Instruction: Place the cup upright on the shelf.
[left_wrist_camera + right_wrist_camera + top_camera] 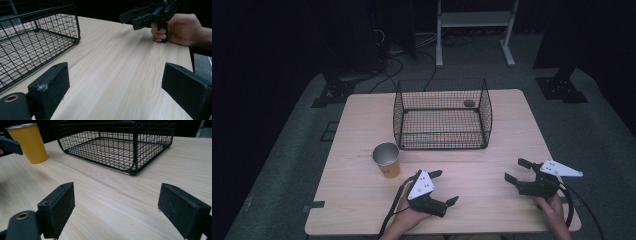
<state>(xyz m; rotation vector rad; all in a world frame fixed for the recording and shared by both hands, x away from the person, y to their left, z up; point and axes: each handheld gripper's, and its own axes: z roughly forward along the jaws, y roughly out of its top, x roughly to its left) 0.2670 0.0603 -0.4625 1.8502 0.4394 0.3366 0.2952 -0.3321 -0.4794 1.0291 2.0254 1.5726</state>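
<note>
Pale table (pixel 362 200) bears a cup (pixel 387 160) near a basket (pixel 442 112); both grippers, left (pixel 443 187) and right (pixel 515 170), gape empty, so next likely reach the cup.

Matt pale wood-grain table (pixel 492 200), black wire-mesh basket (pixel 442 112), yellow cup (pixel 387 160) with shiny metal inside.

High view above the table (pixel 362 210), looking forward-down; both gripper views low, close, sharing the basket (pixel 442 112).

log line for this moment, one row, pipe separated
left gripper: open, empty | right gripper: open, empty | cup: upright, near left gripper, untouched | wire basket: mid-table, behind cup
</note>
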